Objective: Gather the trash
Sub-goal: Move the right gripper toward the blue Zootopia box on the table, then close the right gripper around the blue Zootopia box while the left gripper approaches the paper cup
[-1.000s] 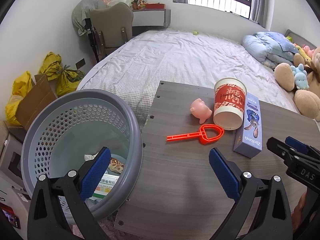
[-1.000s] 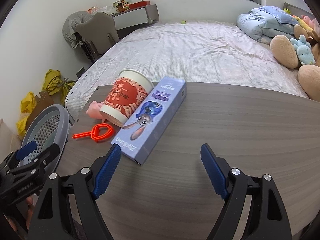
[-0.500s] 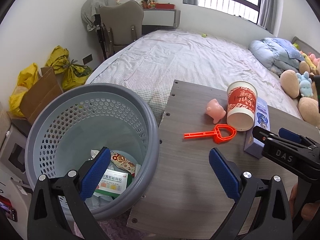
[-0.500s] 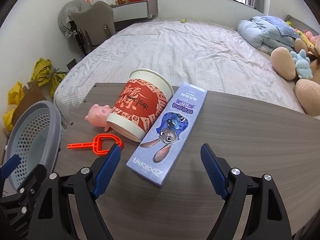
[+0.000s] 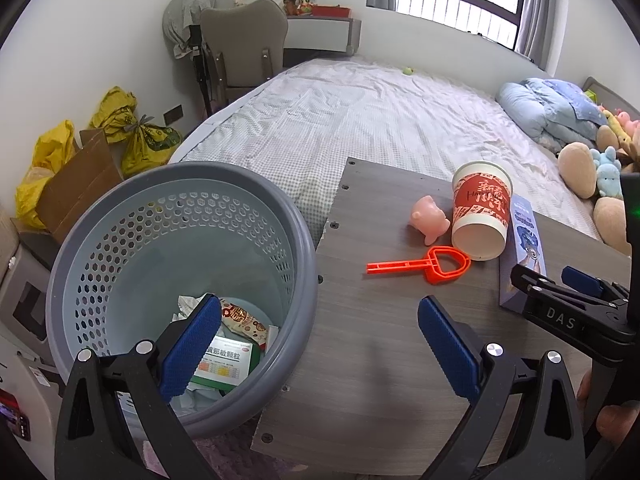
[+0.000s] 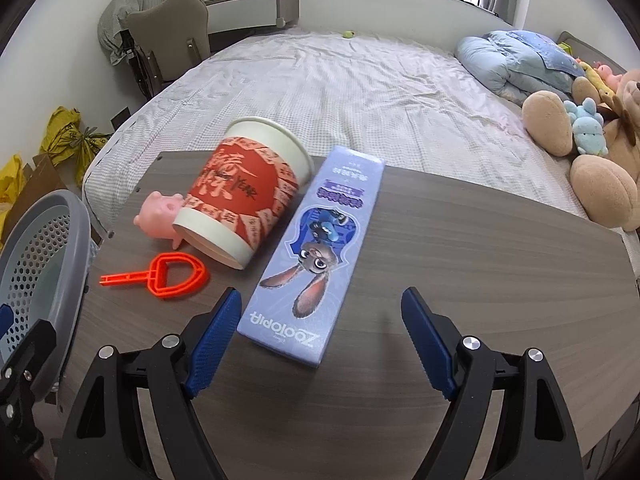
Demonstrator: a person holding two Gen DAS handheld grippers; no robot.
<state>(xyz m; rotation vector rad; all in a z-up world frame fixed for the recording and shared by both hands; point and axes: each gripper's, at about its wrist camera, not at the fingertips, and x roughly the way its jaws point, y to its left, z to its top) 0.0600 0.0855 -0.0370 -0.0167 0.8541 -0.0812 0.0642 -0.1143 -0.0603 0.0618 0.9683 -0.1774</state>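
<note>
A long lilac carton [image 6: 316, 256] with a cartoon rabbit lies on the wooden table [image 6: 480, 280], its near end just ahead of my right gripper [image 6: 322, 340], which stands open and empty. To the carton's left a red-and-white paper cup [image 6: 244, 192] lies on its side, with a pink pig toy [image 6: 158, 216] and an orange plastic tool [image 6: 168, 274] beside it. My left gripper [image 5: 318, 344] is open, one finger over the grey perforated basket [image 5: 280, 208], which holds wrappers and a green box [image 5: 224, 364]. The cup [image 5: 480, 216] and the carton [image 5: 524, 236] also show in the left wrist view.
A bed [image 6: 340, 92] runs behind the table, with a blue quilt [image 6: 516, 60] and plush toys [image 6: 580, 132] at its right. A chair [image 5: 244, 44], yellow bags [image 5: 132, 132] and cardboard [image 5: 80, 184] stand along the left wall. A person's hand [image 5: 612, 416] holds the right gripper's handle.
The right gripper has come closer over the lilac carton, which now sits between its fingers in view. The left gripper shifted slightly toward the basket, showing more of its inside.
</note>
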